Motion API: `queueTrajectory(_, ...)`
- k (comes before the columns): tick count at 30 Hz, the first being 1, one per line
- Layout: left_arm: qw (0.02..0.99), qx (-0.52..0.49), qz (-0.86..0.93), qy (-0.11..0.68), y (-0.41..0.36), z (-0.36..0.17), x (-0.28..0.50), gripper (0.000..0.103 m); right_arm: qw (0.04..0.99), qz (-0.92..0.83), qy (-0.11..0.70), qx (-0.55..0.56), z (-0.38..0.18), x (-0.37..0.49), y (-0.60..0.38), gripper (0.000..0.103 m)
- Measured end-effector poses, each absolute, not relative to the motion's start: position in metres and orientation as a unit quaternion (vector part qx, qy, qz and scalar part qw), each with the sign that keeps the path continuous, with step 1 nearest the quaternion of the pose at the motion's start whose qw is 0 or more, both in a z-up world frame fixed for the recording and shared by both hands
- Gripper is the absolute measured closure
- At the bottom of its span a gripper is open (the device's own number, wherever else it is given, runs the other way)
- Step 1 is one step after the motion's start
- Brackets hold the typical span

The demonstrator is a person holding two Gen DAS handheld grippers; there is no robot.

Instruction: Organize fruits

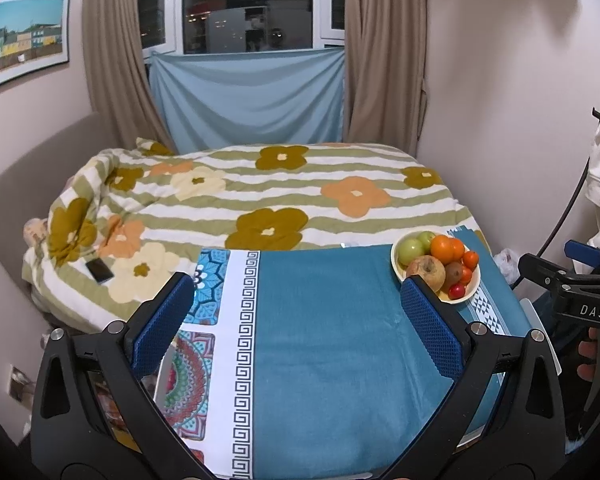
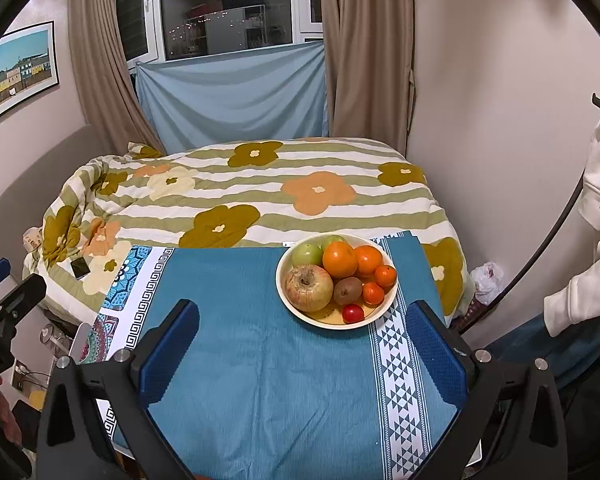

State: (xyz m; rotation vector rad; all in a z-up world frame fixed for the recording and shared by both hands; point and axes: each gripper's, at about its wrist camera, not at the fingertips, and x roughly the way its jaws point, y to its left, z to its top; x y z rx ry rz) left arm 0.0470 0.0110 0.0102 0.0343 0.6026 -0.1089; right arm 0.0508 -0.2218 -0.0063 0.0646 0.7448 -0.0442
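Bowl (image 2: 384,309) of fruit near far right corner of blue cloth (image 2: 260,380). Left gripper (image 1: 296,320) spread wide, empty; right gripper (image 2: 302,340) likewise, short of bowl.

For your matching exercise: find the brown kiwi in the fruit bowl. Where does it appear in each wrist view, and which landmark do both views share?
Left wrist view: the kiwi sits at the right, in the bowl, just beyond the right blue pad.
Right wrist view: the kiwi sits right of centre, in the bowl, beside the large apple.
Shared landmark: the phone on the floral quilt.
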Motion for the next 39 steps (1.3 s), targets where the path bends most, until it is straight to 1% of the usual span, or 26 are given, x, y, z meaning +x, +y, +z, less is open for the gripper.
queueTrajectory(39,0.952,0.025,-0.044,0.303,0.014,-0.002,0.060,0.000,0.929,-0.028,0.367,0.033,-0.009,0.062,-0.232,0.000)
